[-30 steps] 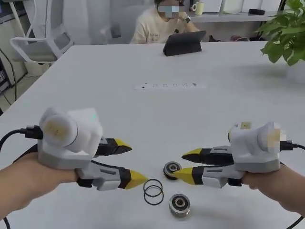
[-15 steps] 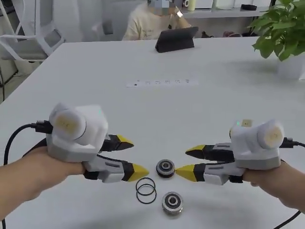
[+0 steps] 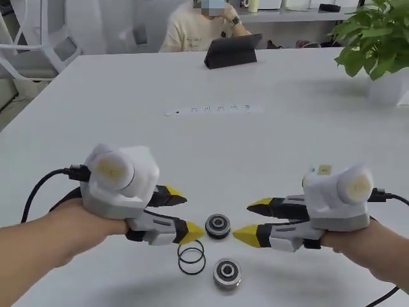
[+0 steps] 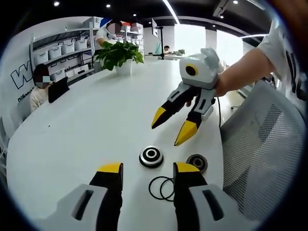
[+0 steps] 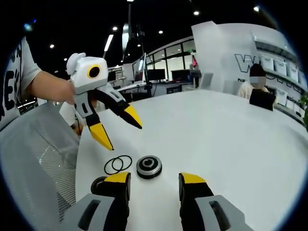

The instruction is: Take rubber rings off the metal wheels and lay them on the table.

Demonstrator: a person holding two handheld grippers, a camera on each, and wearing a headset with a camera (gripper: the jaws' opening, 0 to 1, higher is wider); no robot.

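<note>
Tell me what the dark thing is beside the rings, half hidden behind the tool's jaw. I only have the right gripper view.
Observer: A second metal wheel. The head view shows it whole, lying flat beside the two rubber rings.
Reviewer: Does anything trail from the left tool?
Observer: Yes. In the head view a black cable leaves its back and curves away to the left.
Reviewer: Anything further out?
Observer: A white socket strip lies in the middle of the table in the head view.
</note>
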